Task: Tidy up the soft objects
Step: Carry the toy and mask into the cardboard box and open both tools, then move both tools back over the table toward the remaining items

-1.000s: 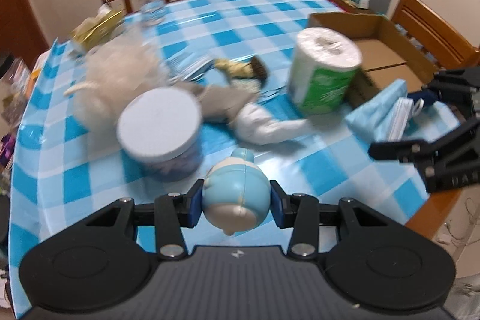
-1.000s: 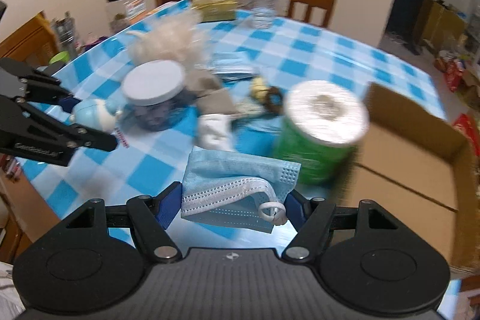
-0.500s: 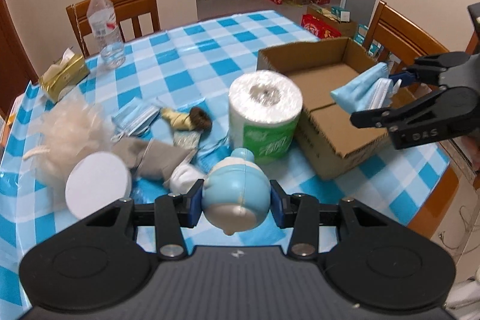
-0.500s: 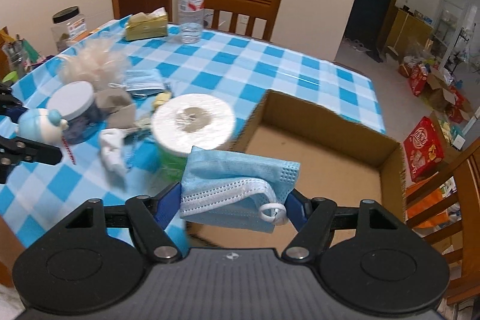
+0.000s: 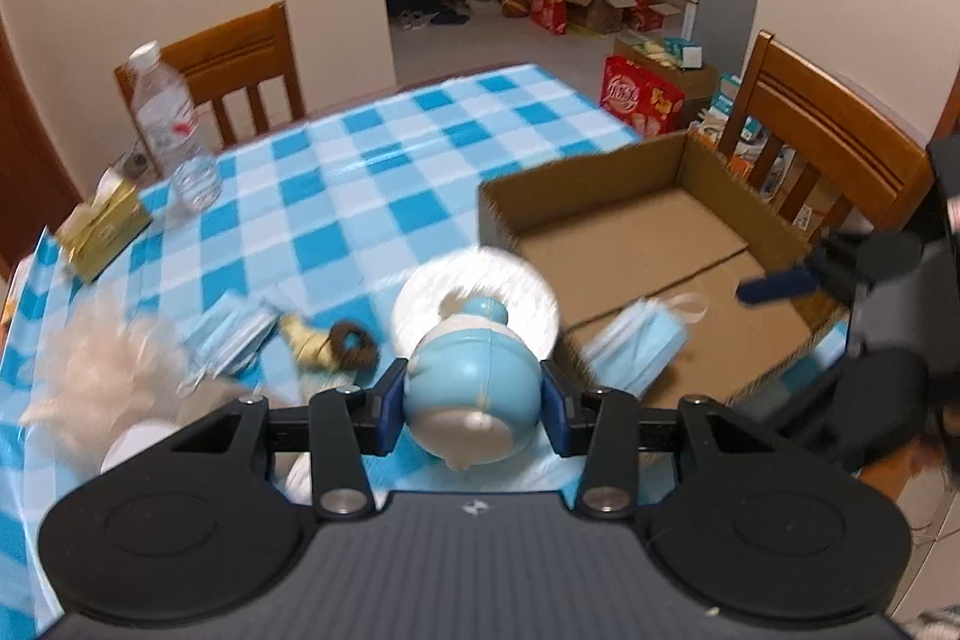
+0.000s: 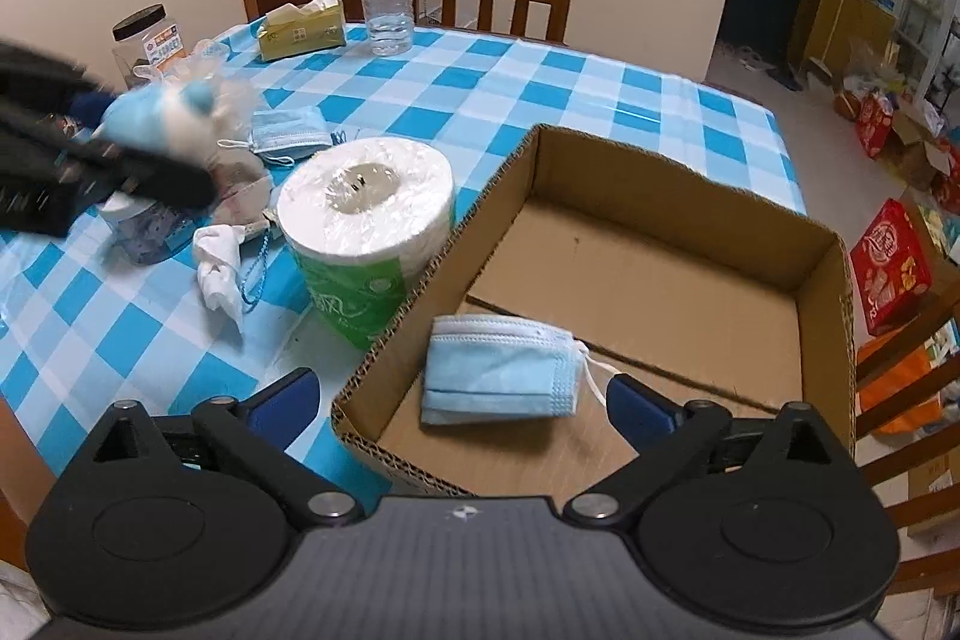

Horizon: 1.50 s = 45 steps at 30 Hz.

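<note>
While my left gripper (image 5: 474, 406) squeezes the blue squishy toy (image 5: 472, 382) between both pads, lifted above the checked tablecloth (image 6: 492, 100) beside the paper roll (image 6: 366, 232), my right gripper (image 6: 462, 400) has just spread wide; the blue face mask (image 6: 498, 370) lies released on the cardboard box (image 6: 690, 178) floor, between my fingertips, touching neither.

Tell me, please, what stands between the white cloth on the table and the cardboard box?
In the right wrist view, the wrapped toilet paper roll stands upright between the white cloth and the cardboard box, close against the box's wall.
</note>
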Available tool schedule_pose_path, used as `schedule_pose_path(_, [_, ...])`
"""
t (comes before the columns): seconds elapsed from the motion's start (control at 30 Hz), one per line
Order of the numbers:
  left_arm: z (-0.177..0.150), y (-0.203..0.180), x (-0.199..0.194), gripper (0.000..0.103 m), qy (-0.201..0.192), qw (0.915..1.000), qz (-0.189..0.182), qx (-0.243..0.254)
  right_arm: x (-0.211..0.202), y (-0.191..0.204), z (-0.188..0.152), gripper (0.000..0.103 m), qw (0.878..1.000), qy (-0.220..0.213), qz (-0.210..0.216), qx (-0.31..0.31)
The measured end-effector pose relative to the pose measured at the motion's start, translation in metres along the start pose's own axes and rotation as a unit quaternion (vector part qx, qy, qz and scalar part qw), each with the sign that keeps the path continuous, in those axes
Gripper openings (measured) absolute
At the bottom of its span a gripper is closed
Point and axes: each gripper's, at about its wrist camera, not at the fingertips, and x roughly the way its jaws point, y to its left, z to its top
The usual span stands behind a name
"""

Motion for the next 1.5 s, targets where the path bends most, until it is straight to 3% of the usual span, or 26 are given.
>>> schedule_pose_path(0.2, [0.033,-0.028,0.022,0.044,-0.021,0.9994,-0.022,0.015,-0.005,-0.009,-0.008,0.103,1.000,-0.006,-0.012,0.004])
schedule_pose_path(0.5, [0.064,-0.066,0.067,0.045,-0.018,0.9981,-0.051,0.029,-0.010,-0.022,-0.018,0.103,0.999,-0.009,-0.020,0.029])
schedule_pose_path(0.53, [0.065,-0.068,0.071,0.049,-0.017,0.9981,-0.051,0.030,-0.010,-0.023,-0.019,0.103,0.999,-0.009,-0.021,0.029])
schedule_pose_path(0.57, [0.066,-0.069,0.075,0.066,-0.018,0.9982,-0.050,0.030,-0.010,-0.023,-0.019,0.103,0.999,-0.010,-0.023,0.030])
schedule_pose_path(0.63, [0.065,-0.070,0.081,0.087,-0.022,0.9983,-0.046,0.029,-0.011,-0.024,-0.019,0.103,0.999,-0.013,-0.024,0.032])
schedule_pose_path(0.67, [0.065,-0.070,0.082,0.087,-0.023,0.9985,-0.040,0.029,-0.010,-0.025,-0.019,0.103,0.999,-0.013,-0.023,0.034])
schedule_pose_path(0.9, [0.055,-0.064,0.065,0.096,-0.055,0.9982,-0.011,0.023,-0.005,-0.021,-0.018,0.103,0.999,-0.014,-0.027,0.024])
schedule_pose_path(1.5, [-0.009,-0.021,0.026,0.099,-0.022,0.9974,0.050,-0.047,-0.008,0.000,-0.015,0.103,1.000,-0.016,-0.011,-0.001])
